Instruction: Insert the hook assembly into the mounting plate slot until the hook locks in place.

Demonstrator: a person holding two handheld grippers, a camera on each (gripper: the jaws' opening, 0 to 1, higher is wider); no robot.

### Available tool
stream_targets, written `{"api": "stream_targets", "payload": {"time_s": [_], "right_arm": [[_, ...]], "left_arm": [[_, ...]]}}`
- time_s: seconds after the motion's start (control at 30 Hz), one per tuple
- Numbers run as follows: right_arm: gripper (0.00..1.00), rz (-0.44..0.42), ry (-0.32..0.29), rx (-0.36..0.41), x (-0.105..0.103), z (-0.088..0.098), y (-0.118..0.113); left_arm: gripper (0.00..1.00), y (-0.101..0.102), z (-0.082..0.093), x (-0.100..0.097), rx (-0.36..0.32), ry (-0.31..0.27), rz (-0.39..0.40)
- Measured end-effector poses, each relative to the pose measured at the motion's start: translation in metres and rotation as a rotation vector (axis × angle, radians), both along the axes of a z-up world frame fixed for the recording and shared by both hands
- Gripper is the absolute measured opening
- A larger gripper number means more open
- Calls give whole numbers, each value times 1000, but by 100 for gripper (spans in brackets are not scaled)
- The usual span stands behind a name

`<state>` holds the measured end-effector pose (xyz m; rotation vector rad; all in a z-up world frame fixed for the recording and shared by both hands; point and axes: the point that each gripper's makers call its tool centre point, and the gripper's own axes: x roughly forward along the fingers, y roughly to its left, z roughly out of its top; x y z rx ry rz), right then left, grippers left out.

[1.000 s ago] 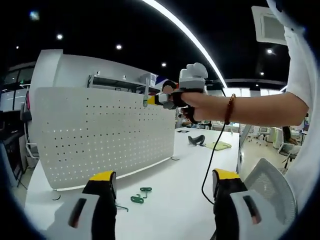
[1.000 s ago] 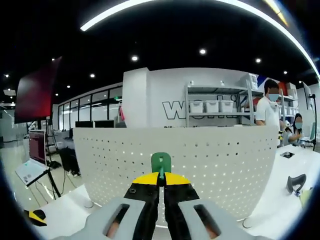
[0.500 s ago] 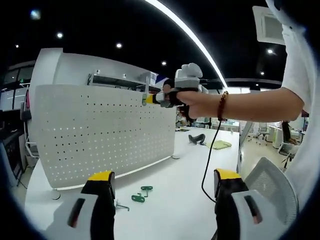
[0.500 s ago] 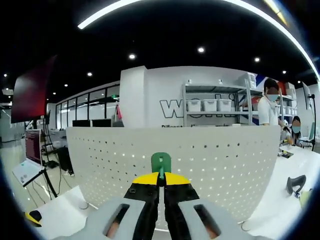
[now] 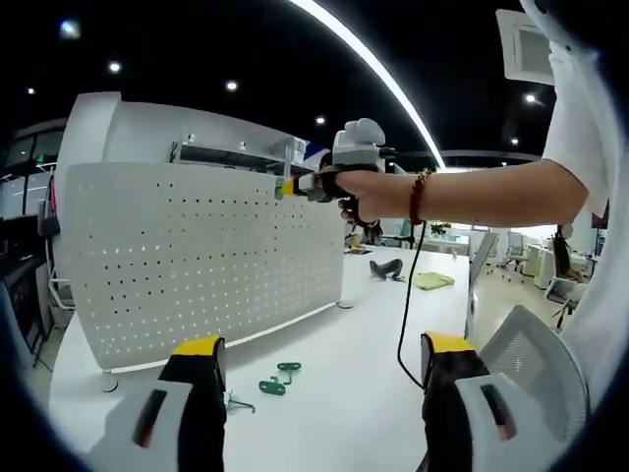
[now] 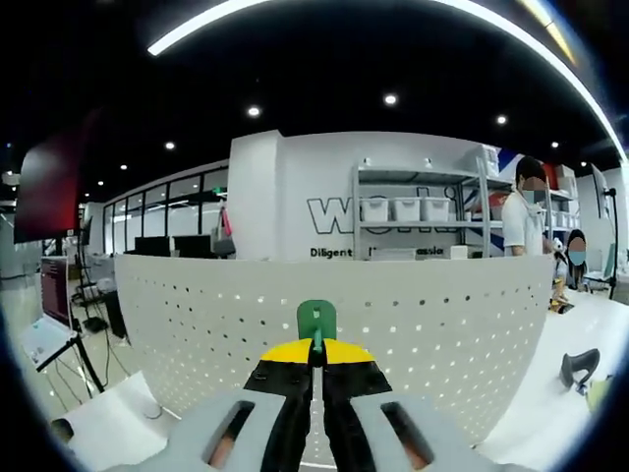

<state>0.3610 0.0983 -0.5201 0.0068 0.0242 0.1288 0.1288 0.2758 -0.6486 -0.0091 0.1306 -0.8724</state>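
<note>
Left hand-held gripper hangs above the white counter, jaws spread wide apart with nothing between them. Just ahead of its left jaw lie two small green plastic hooks. Beyond stands the white perforated metal mounting plate, and the right hand-held gripper sits at its top edge.

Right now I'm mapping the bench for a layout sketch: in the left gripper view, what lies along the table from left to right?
Pegboard's round foot → loose metal hook → two green hooks → hanging black cable → white mesh chair back.
</note>
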Motion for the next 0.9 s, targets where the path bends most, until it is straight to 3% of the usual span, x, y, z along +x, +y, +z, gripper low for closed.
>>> {"api": "stream_targets", "payload": {"time_s": [0.9], "right_arm": [[1, -22, 20, 14, 38, -4, -10]], "left_arm": [[87, -2, -7, 6, 10, 11, 7]]}}
